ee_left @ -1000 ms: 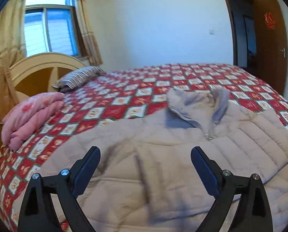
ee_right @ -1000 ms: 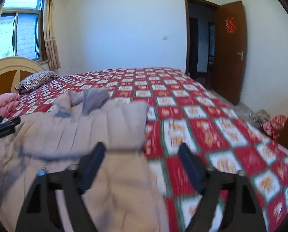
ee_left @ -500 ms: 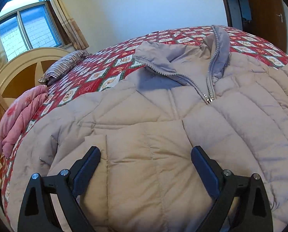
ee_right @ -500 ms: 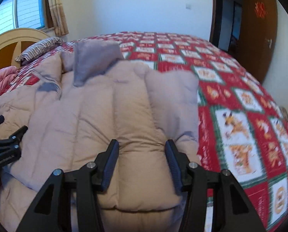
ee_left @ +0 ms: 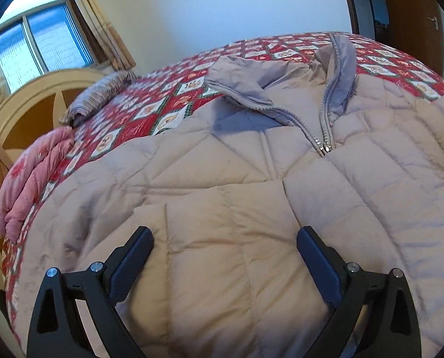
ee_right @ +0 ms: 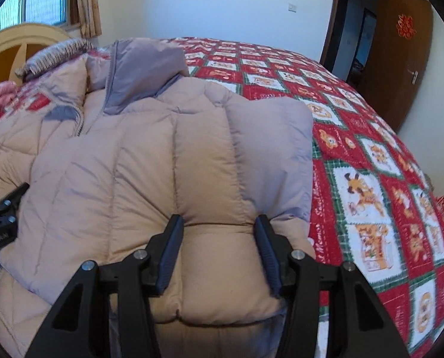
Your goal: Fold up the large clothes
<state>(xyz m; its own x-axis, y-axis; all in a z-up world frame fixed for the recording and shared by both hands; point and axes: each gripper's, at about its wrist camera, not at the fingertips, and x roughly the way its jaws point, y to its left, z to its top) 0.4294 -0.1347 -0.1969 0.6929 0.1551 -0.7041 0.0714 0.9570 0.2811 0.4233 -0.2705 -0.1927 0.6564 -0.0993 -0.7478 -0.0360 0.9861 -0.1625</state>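
Right hand-held gripper [ee_right: 219, 235] pinches jacket [ee_right: 150, 161] sleeve end at 6 o'clock for folding inward; left hand-held gripper [ee_left: 224, 244] gapes wide, holding nothing

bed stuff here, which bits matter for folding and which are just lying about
For the job:
beige quilted puffer jacket
right tool, pinching a jacket section
left tool, open over it

Just lying about:
striped pillow
folded pink blanket
red patterned bedspread

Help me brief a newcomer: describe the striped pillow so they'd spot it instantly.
Start at the bed with the red patterned cover and look toward its cream arched headboard under the window. The striped pillow lies there, beyond the folded pink quilt; it alone has fine dark-and-light stripes.
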